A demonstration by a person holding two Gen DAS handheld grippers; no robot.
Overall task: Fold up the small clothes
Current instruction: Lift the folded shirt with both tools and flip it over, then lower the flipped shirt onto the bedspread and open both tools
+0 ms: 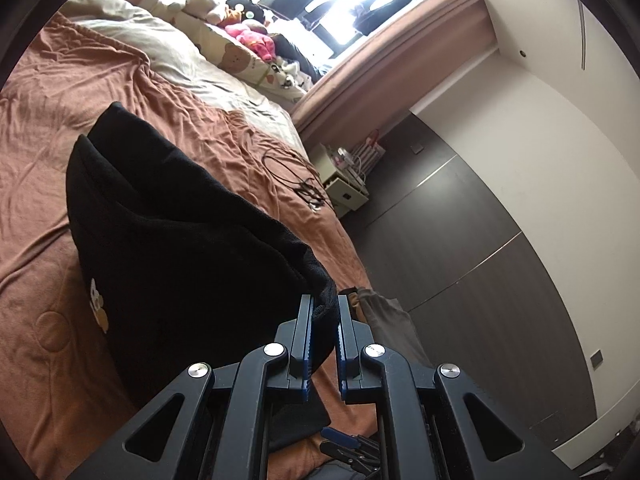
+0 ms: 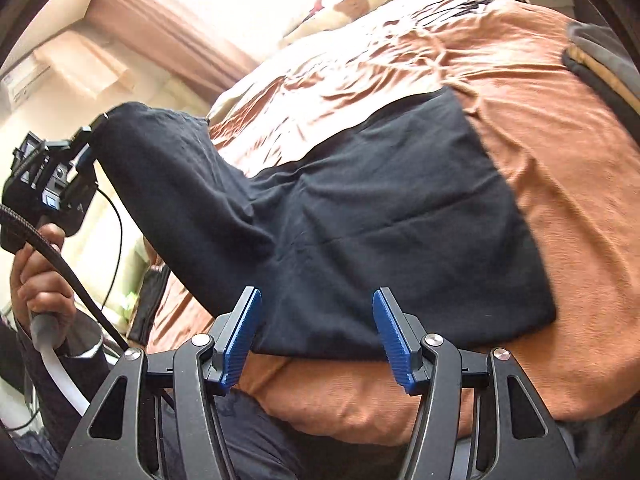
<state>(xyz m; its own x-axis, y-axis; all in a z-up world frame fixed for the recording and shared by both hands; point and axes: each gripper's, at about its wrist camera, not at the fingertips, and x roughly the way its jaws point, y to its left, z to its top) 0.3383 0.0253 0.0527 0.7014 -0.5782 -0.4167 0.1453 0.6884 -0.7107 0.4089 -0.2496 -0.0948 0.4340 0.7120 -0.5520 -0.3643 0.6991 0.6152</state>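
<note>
The left hand-held gripper is clamped tight on a bunched edge of the black garment, the cloth pinched between its two fingers and lifted off the bed. From the right wrist view, that same gripper sits up at the left, a hand round its handle, with one corner of the garment hanging from it. The right hand-held gripper stands with its jaws well apart, blue pads bare, nothing gripped; the garment's near edge lies just beyond them. The rest of the garment is spread flat on the rumpled orange-brown bedspread. Far up the bed, soft toys sit by the window.
</note>
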